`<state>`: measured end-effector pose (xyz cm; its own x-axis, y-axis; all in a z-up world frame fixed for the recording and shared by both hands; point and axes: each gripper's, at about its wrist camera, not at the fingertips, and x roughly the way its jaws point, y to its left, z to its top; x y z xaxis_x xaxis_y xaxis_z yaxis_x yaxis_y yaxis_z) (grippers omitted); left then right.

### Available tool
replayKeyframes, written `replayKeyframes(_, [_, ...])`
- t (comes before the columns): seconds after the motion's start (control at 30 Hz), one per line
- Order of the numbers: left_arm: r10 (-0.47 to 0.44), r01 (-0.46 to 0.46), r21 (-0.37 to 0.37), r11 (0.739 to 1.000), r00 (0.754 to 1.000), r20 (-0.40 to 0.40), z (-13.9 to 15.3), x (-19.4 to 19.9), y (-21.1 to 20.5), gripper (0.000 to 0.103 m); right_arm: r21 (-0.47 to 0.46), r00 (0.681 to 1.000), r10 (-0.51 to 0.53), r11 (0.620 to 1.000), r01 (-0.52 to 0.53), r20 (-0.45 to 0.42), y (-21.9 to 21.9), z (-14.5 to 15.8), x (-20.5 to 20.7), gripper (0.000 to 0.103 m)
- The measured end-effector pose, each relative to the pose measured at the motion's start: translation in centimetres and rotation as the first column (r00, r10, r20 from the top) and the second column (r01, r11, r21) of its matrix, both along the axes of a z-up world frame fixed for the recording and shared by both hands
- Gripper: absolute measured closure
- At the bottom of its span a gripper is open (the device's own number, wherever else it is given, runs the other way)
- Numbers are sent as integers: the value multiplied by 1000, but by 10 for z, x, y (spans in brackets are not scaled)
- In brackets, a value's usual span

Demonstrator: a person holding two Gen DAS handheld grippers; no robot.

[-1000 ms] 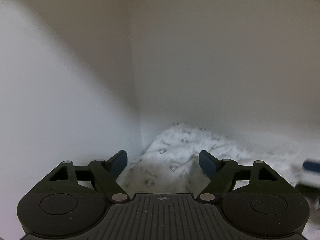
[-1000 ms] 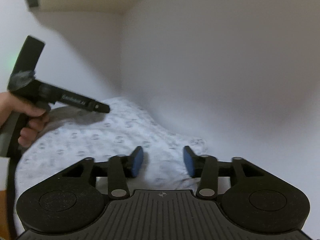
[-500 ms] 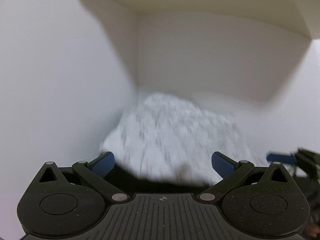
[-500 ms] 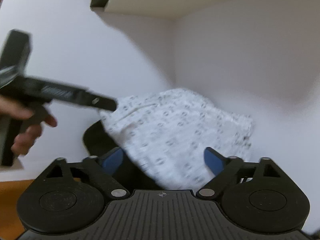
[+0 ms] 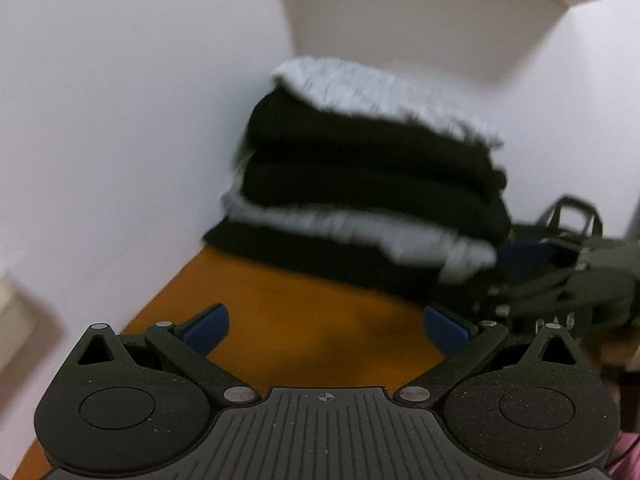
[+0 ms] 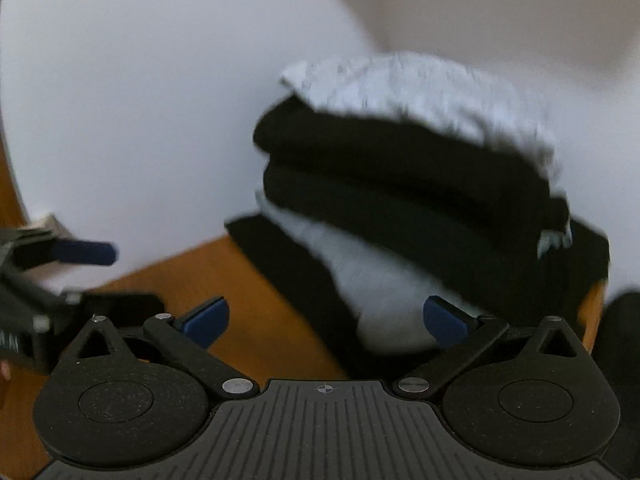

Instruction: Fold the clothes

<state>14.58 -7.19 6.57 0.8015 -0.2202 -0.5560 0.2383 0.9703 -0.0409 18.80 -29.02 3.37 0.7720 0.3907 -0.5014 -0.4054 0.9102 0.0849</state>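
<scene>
Standing wide apart and empty, the fingers of the left gripper (image 5: 326, 326) and right gripper (image 6: 326, 320), whose jaws have just been opening, are aimed at the stack of folded clothes (image 5: 360, 184) on the orange bench (image 5: 304, 312). Stacking seems finished; a fresh garment is probably needed next.

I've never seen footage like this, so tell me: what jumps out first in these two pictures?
A tall pile of folded clothes, black and pale layers by turns, stands on an orange-brown table in a white corner. On top lies a speckled white garment. Low in each view an open black claw with blue tips frames the scene, left and right, neither holding anything.
</scene>
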Motion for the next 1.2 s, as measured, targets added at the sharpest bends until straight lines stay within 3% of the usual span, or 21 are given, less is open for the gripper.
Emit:
replayKeyframes(0.23, [4,-4,75,997,1000,-1,-28,-20,24,0,-85,991,-123,989,119,-43,31,-24,-36,0])
replayKeyframes(0.37, [-5,6,75,997,1000,-16,-34,-27,33,0,-70,973,-205,978,199,-101,38,-35,-44,0])
replayKeyframes(0.53, [14,-10,88,996,999,-43,-45,-28,40,0,-53,963,-231,973,225,-139,48,-46,-50,0])
replayKeyframes(0.8, [27,-19,100,995,997,-78,-52,-29,44,0,-58,954,-276,961,271,-120,56,-50,-65,0])
replayKeyframes(0.9, [41,-32,90,995,995,-94,-53,-29,46,0,-98,946,-304,951,294,-114,62,-51,-70,0])
replayKeyframes(1.2, [48,-39,82,996,993,-108,-52,-33,53,0,-117,902,-416,907,404,-114,70,-52,-90,0])
